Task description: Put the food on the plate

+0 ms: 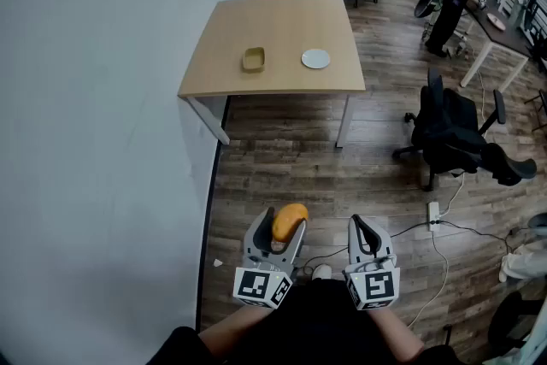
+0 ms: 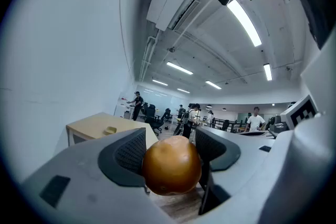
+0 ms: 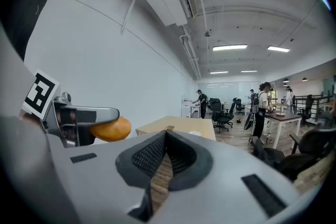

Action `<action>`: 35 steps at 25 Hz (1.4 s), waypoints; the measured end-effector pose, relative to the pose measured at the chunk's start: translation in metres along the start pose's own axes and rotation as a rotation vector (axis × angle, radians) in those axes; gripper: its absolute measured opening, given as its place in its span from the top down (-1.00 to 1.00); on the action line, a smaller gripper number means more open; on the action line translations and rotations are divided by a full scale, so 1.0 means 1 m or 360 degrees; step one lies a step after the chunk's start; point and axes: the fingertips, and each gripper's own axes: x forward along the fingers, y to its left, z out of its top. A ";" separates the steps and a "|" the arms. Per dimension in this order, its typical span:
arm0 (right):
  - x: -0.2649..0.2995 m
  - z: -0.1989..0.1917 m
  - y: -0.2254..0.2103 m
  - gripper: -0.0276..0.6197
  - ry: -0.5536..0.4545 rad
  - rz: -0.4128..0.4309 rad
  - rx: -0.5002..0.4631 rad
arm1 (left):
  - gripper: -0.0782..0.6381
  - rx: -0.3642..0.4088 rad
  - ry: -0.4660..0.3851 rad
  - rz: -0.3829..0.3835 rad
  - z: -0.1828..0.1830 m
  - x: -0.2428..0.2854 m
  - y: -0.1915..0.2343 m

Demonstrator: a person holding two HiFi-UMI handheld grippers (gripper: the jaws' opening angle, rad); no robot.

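food was clamped by the left gripper, right gripper closed empty; it could be jolted loose walking to the plate.

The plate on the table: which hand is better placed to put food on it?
Left: the left tool holds the orange food, while the right tool is shut and empty.

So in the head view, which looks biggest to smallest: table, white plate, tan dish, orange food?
Largest first: wooden table; orange food, though nearness inflates it; white plate and tan dish look about alike.
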 end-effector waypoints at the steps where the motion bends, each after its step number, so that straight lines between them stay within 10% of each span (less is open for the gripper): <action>1: 0.000 -0.001 -0.001 0.73 -0.0007 0.0012 -0.0003 | -0.05 0.0005 -0.0001 0.0001 0.000 0.001 -0.002; 18: -0.025 -0.020 -0.056 0.73 -0.0046 -0.0010 0.0112 | -0.05 0.0061 0.0019 -0.0011 -0.020 0.025 -0.058; 35: 0.052 -0.019 -0.093 0.73 0.0007 -0.0075 0.0108 | -0.04 0.0034 0.0031 0.0008 -0.018 0.106 0.002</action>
